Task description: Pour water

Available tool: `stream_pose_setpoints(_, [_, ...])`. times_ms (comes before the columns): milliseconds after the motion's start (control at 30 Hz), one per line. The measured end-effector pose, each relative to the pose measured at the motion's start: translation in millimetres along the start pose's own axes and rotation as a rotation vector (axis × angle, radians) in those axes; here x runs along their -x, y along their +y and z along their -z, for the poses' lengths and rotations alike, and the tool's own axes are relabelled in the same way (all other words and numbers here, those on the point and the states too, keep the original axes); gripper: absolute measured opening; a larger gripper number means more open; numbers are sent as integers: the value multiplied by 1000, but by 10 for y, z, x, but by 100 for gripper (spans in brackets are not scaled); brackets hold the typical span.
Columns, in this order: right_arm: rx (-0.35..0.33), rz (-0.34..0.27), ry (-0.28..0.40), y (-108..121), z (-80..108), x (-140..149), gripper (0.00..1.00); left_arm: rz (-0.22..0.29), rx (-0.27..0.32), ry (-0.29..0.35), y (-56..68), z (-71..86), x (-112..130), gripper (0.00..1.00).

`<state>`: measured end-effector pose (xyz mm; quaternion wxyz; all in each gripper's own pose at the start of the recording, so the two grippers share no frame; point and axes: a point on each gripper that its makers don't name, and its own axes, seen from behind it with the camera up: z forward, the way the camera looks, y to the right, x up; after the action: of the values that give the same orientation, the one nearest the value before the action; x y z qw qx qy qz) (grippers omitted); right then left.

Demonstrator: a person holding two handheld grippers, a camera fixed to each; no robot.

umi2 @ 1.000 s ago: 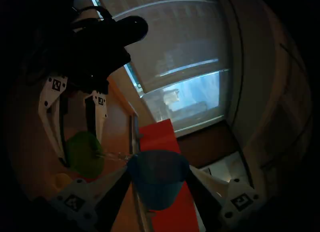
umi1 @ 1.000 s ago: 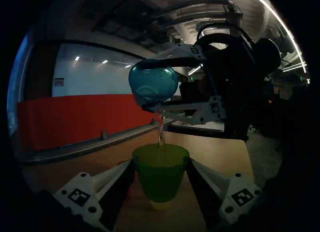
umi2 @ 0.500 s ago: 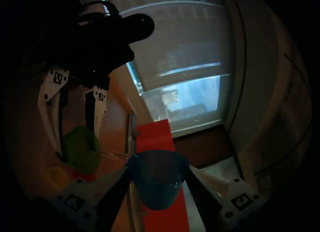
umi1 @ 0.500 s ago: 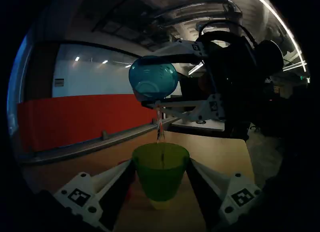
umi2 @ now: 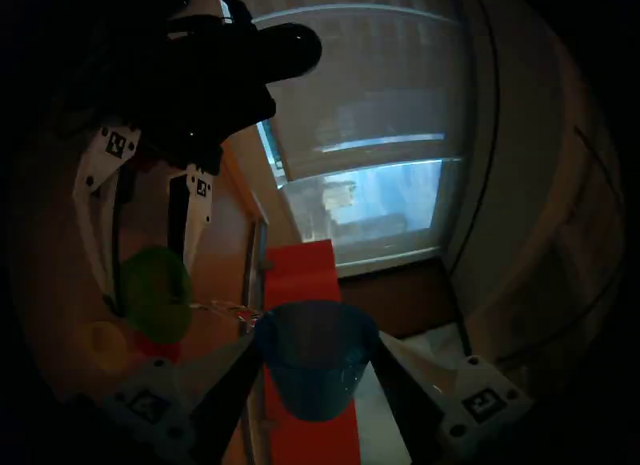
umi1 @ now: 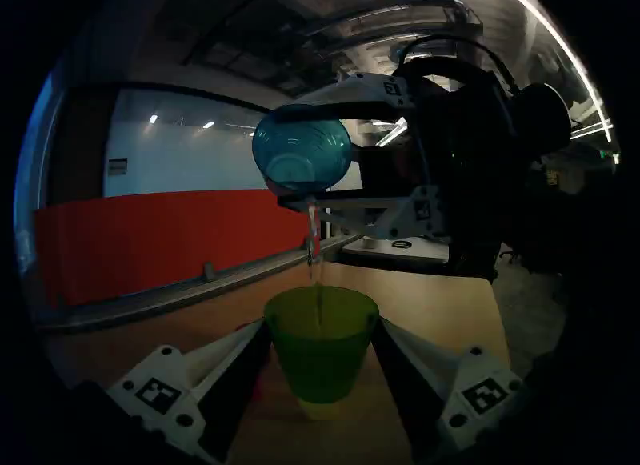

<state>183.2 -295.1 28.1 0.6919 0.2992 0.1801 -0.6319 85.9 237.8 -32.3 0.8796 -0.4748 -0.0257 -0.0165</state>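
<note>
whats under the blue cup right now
A thin stream of water falls from the blue cup into the green cup right below it. How much water the green cup holds cannot be seen; its wall hides the level.

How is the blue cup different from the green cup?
The blue cup is tipped over and high up; the green cup is upright, below it. Water runs out of the blue cup and falls into the green cup. Both are similar-shaped cups, blue in the right gripper, green in the left gripper.
</note>
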Motion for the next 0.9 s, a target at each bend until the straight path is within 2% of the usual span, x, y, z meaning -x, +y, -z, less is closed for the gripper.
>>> stream_pose_setpoints(900, [21, 164, 2, 111, 1, -119, 90, 4, -2, 12, -18, -20, -28, 86])
